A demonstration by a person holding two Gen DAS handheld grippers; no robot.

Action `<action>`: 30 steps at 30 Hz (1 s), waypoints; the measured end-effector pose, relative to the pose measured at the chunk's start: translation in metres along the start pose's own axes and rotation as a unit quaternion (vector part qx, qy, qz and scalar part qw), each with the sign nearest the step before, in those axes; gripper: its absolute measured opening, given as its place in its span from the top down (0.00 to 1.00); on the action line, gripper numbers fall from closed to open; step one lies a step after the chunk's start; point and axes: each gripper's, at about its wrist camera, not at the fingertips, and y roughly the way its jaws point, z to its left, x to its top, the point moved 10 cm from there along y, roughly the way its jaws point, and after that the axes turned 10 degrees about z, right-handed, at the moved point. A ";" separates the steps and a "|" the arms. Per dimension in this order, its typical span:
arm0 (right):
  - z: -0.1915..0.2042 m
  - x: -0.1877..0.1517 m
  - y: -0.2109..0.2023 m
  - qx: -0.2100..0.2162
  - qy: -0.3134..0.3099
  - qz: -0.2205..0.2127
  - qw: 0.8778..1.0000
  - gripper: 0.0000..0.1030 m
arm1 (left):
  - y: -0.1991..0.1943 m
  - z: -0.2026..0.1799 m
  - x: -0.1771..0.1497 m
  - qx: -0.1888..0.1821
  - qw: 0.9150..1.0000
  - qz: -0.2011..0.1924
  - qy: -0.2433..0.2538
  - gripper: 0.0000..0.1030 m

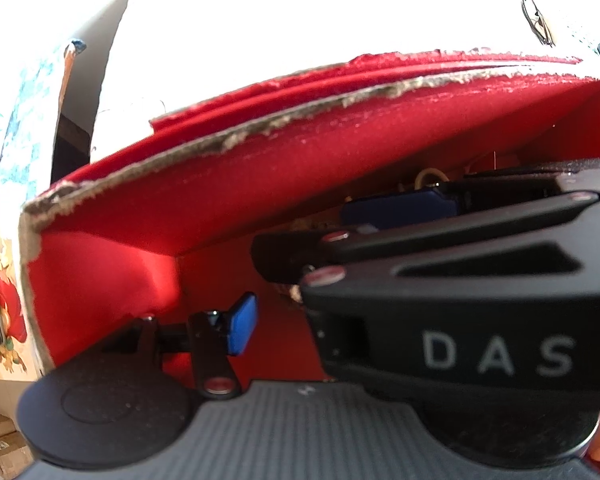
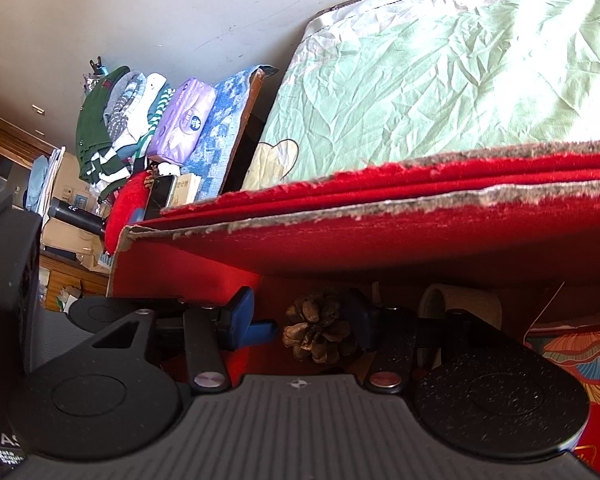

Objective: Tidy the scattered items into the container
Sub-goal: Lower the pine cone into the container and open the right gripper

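A red cardboard box [image 1: 260,168] with torn grey edges is the container; it also fills the right wrist view [image 2: 380,236]. My right gripper [image 2: 304,324] is down inside the box, its blue pads on either side of a brown pine cone [image 2: 316,330], jaws still apart. A pale tape roll [image 2: 460,300] lies in the box behind it. My left gripper is inside the box too; only its left blue pad [image 1: 242,324] shows, because the right gripper's black body [image 1: 460,320] crosses in front and hides the other finger.
A pale green crumpled bedcover [image 2: 440,80] lies beyond the box. Folded clothes [image 2: 116,120], a purple tissue pack [image 2: 184,120] and a phone [image 2: 160,196] are stacked at the left. A patterned red sheet [image 2: 572,352] lies in the box at right.
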 end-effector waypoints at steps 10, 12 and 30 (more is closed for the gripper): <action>0.003 0.000 -0.003 0.005 -0.004 -0.010 1.000 0.47 | -0.009 0.002 -0.002 0.005 1.000 -0.012 0.001 0.40; 0.002 0.001 -0.003 0.003 -0.004 -0.010 1.000 0.47 | -0.010 0.003 -0.002 0.005 1.000 -0.013 0.002 0.40; 0.013 -0.004 -0.004 0.049 -0.001 0.002 0.999 0.48 | -0.030 0.008 -0.003 -0.008 0.999 -0.040 0.008 0.38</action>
